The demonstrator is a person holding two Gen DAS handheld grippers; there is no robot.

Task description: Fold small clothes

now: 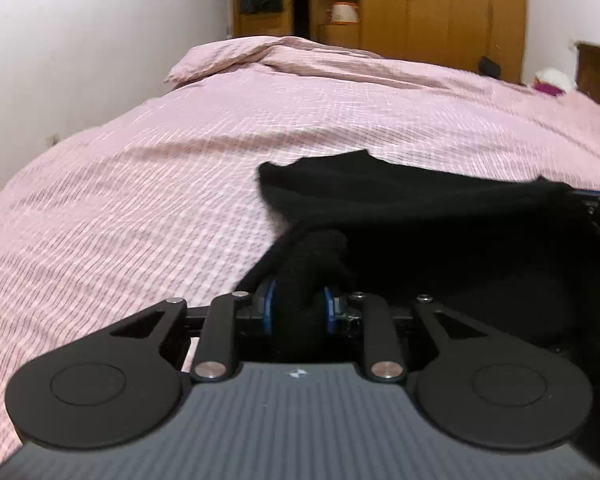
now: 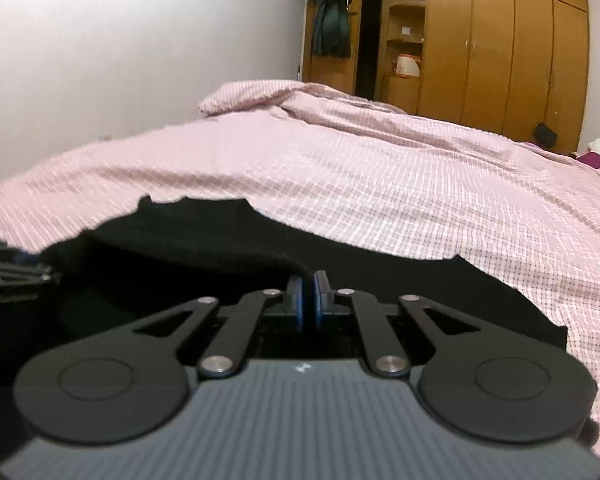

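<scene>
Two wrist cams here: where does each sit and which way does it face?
Left wrist: on the left gripper, looking along its fingers over the pink bedspread toward the wardrobe; its pads pinch a bunch of the black garment.
Right wrist: on the right gripper, same heading; jaws shut at the garment's edge, left gripper at frame left.
Shared: bedspread, garment, wardrobe, white wall.

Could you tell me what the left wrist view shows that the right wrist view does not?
Left only: the left gripper pinching a bunched roll of the black garment. Right only: the right gripper shut on the garment's edge, and taller wardrobe doors. Both: the pink checked bedcover, the garment and the wardrobe.
</scene>
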